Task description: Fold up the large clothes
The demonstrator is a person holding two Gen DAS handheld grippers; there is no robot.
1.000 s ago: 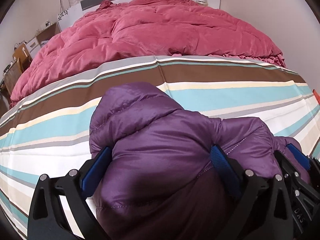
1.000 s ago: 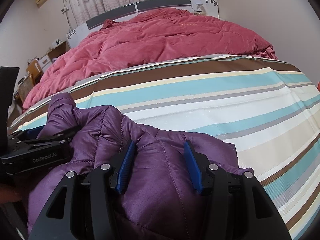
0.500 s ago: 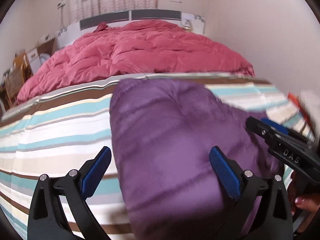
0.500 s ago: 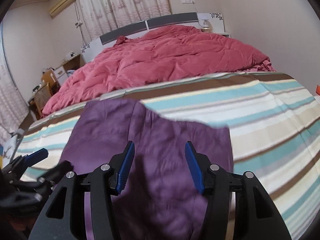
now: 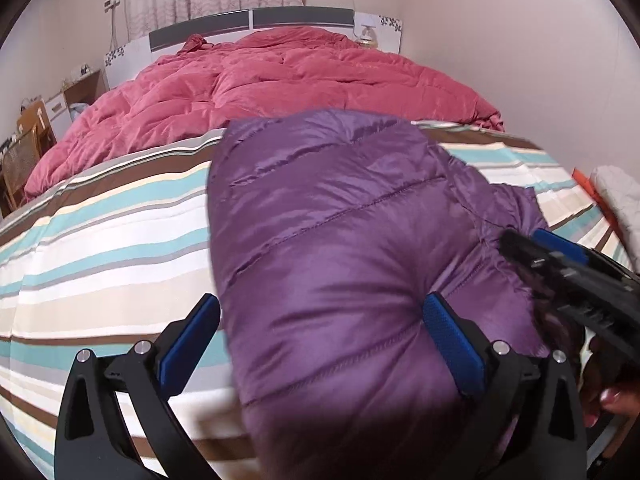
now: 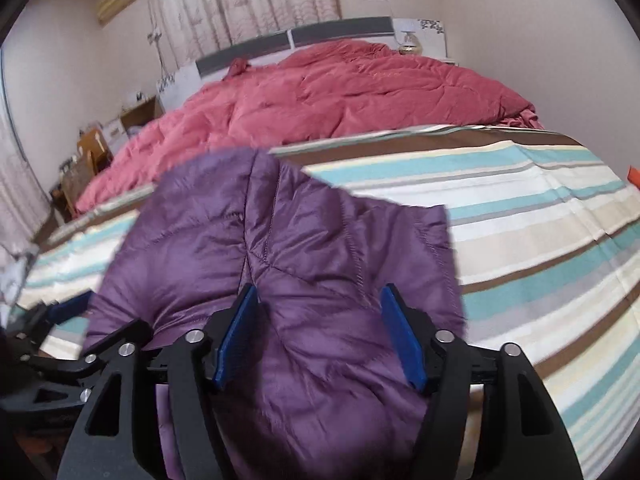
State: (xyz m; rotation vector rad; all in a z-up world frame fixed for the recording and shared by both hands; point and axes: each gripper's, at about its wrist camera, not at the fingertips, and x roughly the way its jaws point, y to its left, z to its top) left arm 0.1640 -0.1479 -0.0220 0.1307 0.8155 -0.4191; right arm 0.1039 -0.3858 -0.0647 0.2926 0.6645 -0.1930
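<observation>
**Jaws Spread Around Purple Jacket**

Both jaw sets stand spread. The left gripper (image 5: 320,344) straddles the purple quilted down jacket (image 5: 344,248); its left blue pad (image 5: 188,344) is clear of the fabric, while its right pad (image 5: 454,344) lies against a bulge. The right gripper (image 6: 320,336) has just been opening, jacket fabric between its pads; whether they still press cannot be told. The jacket lies on the striped bedsheet (image 5: 100,240), in front of the crumpled red duvet (image 5: 280,84).
</observation>
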